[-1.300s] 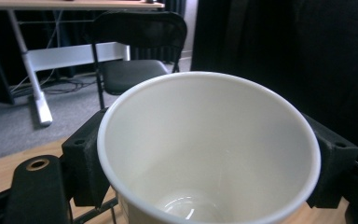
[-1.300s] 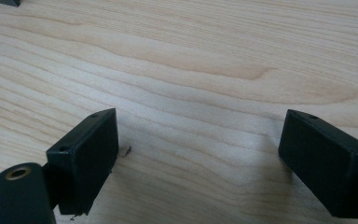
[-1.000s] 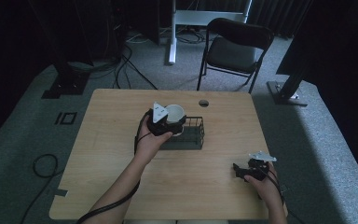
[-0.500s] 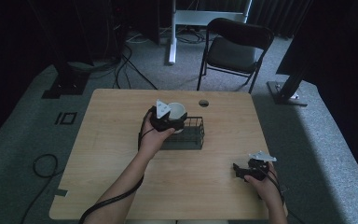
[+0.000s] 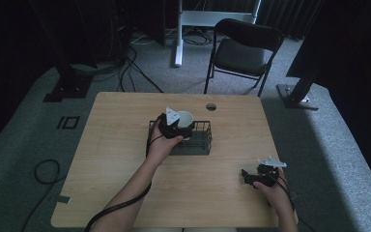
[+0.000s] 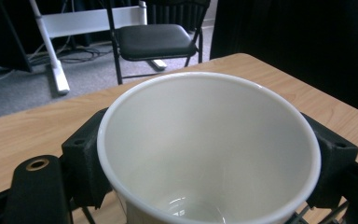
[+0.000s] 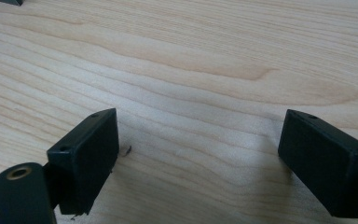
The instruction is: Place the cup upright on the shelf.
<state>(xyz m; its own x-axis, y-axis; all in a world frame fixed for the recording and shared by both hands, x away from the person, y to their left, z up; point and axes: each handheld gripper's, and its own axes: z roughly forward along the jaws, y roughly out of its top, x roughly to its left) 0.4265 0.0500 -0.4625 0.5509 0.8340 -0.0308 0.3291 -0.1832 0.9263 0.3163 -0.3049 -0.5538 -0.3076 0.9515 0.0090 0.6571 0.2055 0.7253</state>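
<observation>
My left gripper (image 5: pixel 179 126) is shut on a white cup (image 5: pixel 185 118), one black jaw on each side of its wall. The cup is upright and empty (image 6: pixel 205 140), and it sits low at the back left of a black wire basket (image 5: pixel 199 141) in the middle of the wooden table (image 5: pixel 121 130). I cannot tell whether the cup touches the basket's bottom. A basket wire shows under the cup's rim in the left gripper view. My right gripper (image 5: pixel 247 178) rests near the table's front right, open, with bare wood (image 7: pixel 191 70) between its jaws (image 7: pixel 198 158).
A round cable hole (image 5: pixel 211 106) is in the table near its far edge. Behind the table stand a black folding chair (image 5: pixel 241 50) and a white frame leg (image 5: pixel 178 34). Cables lie on the grey floor at the left (image 5: pixel 46 169).
My left gripper has sunk a little and shifted slightly right with the cup, lower into the basket. The right gripper has not moved.
</observation>
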